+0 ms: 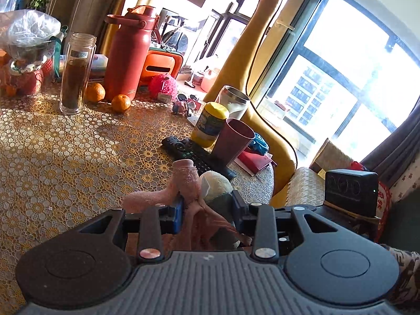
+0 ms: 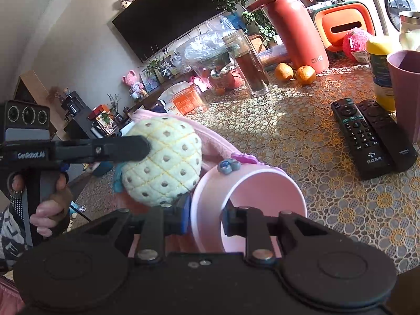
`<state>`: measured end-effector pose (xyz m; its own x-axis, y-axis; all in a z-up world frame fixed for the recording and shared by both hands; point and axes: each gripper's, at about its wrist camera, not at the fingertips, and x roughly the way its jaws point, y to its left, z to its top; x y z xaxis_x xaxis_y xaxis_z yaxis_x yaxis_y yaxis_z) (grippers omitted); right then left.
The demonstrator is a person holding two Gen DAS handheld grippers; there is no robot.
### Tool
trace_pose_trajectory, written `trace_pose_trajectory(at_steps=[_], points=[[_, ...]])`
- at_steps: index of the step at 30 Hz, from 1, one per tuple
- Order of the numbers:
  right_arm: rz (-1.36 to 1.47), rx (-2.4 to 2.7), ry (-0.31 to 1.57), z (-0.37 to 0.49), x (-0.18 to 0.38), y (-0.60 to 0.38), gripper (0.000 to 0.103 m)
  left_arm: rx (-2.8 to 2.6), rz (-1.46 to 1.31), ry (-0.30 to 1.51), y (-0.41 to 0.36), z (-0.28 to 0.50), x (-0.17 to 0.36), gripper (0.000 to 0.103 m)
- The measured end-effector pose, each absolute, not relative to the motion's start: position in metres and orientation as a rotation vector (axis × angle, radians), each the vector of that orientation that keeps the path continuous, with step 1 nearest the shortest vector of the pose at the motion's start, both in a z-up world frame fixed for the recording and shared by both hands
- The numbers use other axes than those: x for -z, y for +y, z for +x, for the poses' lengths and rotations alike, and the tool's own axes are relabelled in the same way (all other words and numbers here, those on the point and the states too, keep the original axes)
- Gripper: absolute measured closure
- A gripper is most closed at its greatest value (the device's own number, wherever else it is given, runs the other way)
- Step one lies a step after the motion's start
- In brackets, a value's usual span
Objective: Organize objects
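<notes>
My left gripper [image 1: 207, 207] is shut on a plush pineapple toy [image 1: 216, 185] together with pink plush fabric [image 1: 186, 181], held just above the table's near edge. In the right wrist view the same cream pineapple toy [image 2: 162, 162] sits in the left gripper's fingers [image 2: 131, 147], beside a pink cup. My right gripper [image 2: 204, 218] is shut on the rim of the pink cup [image 2: 262, 191], which is tilted with its mouth toward the camera and touches the toy. The cup carries small flower ornaments [image 2: 228, 166].
On the gold lace tablecloth [image 1: 65, 157] lie two black remotes [image 2: 365, 136], a maroon cup [image 1: 232, 141], a yellow jar [image 1: 211, 124], a glass tea bottle [image 1: 76, 73], a red thermos [image 1: 128, 55] and two oranges [image 2: 295, 73]. A yellow chair [image 1: 262, 84] stands behind the table.
</notes>
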<state>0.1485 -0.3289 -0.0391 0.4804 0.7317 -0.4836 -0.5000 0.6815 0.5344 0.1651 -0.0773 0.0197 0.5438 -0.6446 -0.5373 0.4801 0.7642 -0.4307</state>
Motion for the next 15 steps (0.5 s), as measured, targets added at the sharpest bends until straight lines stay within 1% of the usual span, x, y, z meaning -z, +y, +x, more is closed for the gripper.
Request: trace_pose_trajectory(at_steps=[5, 15], points=[[0.335, -0.781, 0.742, 0.147, 0.039, -0.330, 0.080, 0.641, -0.256, 0.745, -0.073, 0.173, -0.009, 0.068], [0.347, -0.785, 0.735, 0.148, 0.040, -0.333, 0.080, 0.539, -0.165, 0.805, -0.073, 0.181, 0.019, 0.068]])
